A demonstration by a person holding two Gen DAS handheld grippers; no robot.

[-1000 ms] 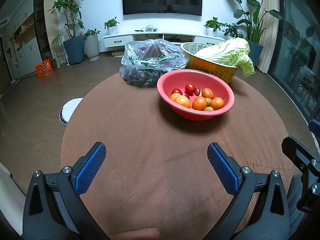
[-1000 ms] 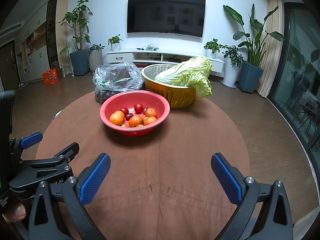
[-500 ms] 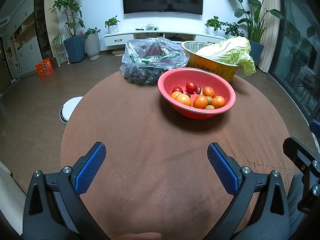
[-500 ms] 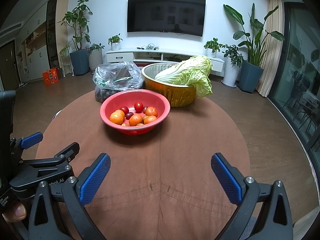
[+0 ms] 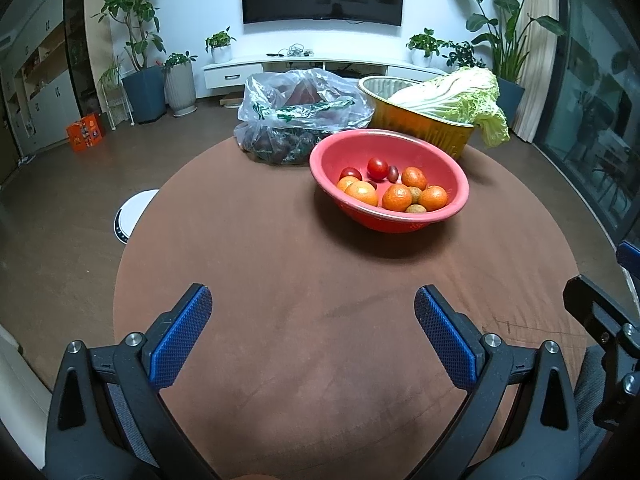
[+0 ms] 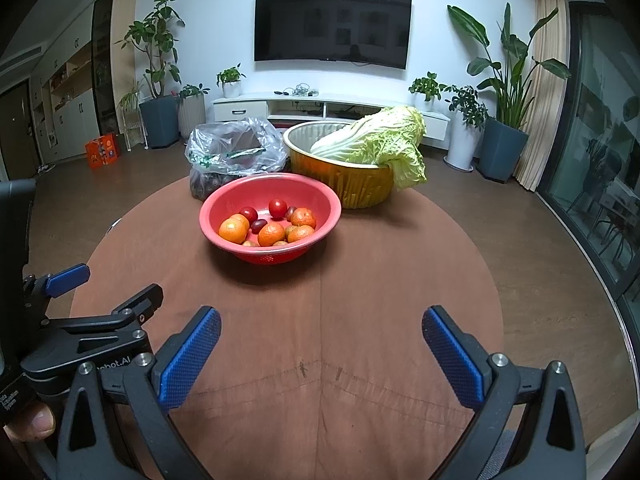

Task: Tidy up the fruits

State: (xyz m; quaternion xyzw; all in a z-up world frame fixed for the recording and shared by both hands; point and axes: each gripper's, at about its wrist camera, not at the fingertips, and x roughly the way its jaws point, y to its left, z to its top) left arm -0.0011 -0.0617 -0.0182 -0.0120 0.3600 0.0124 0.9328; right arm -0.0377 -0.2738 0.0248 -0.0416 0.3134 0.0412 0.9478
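A red bowl (image 5: 448, 168) (image 6: 224, 200) stands on the round brown table and holds several oranges (image 5: 397, 197) (image 6: 271, 234), small red tomatoes (image 5: 377, 168) (image 6: 277, 208) and a few small brown fruits. My left gripper (image 5: 312, 320) is open and empty, low over the near part of the table, well short of the bowl. My right gripper (image 6: 320, 340) is open and empty too, near the table's front. The left gripper's body shows at the left of the right wrist view.
Behind the red bowl a clear plastic bag (image 5: 298, 120) (image 6: 234, 152) holds dark produce. A gold basin (image 5: 436, 128) (image 6: 360, 184) with a napa cabbage (image 5: 460, 96) (image 6: 380, 140) stands at the back right. A white round robot vacuum (image 5: 132, 216) lies on the floor left of the table.
The left wrist view has tilted slightly, so the bowl sits a little higher in it. The right gripper has not moved. Both stay open.
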